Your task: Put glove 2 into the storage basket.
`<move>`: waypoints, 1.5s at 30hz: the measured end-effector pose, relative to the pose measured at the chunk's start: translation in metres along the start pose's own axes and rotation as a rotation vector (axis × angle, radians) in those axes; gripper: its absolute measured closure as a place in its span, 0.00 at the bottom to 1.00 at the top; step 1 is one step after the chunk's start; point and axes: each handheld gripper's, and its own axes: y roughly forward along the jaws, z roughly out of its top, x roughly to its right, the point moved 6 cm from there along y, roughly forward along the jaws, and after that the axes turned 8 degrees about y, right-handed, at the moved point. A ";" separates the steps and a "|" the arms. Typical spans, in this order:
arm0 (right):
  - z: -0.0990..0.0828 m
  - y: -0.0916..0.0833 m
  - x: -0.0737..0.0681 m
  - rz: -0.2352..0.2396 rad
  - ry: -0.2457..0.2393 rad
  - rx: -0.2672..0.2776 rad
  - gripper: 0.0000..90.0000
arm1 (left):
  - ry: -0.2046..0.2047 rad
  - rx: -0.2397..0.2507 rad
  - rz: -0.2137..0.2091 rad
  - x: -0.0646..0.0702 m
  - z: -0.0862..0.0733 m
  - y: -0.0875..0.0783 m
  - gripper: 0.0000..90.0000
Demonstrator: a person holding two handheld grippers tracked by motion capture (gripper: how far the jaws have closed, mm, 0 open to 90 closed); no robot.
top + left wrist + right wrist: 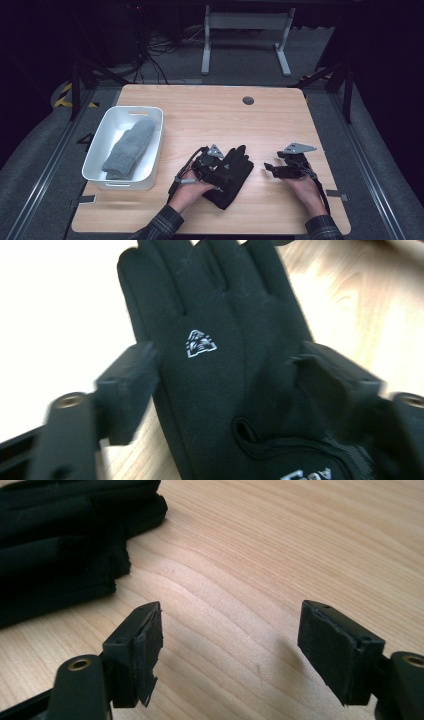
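White bin [98,165] sits at the table's left edge with one grey mitten [129,148] inside, lying lengthwise, cuff toward the person. Nothing else in the bin that I can see; room beside the mitten.

Black glove [234,176] lies flat on the table [210,112] just right of the bin, fingers pointing away from the person. From the right gripper view it looks like more than one layer stacked, possibly a pair; can't confirm.

Left gripper [216,172] hovers over the glove's cuff half. Left gripper view: jaws spread wide, one on each side of the glove's palm, pads not pressing the fabric. Holding nothing.

Right gripper [270,167] sits just right of the glove's fingers, clear of it. Jaws wide apart over bare wood, nothing between them.

Risks, as I judge them:
- Left jaws straddle the whole palm. Closing here likely bunches fabric or catches only the top layer, so the lower layer stays behind or slides off on lift.
- Thin, limp fabric: a one-point grab lets the fingers droop and snag on the bin rim.
- The bin looks light; a dragged glove or a bumped gripper could shove it toward the table edge.
- Dropping on top of the mitten could leave the glove hanging over the rim.
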 end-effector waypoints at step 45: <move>-0.003 0.007 0.001 -0.014 -0.014 -0.007 0.22 | 0.007 -0.078 -0.144 0.013 -0.003 0.009 0.79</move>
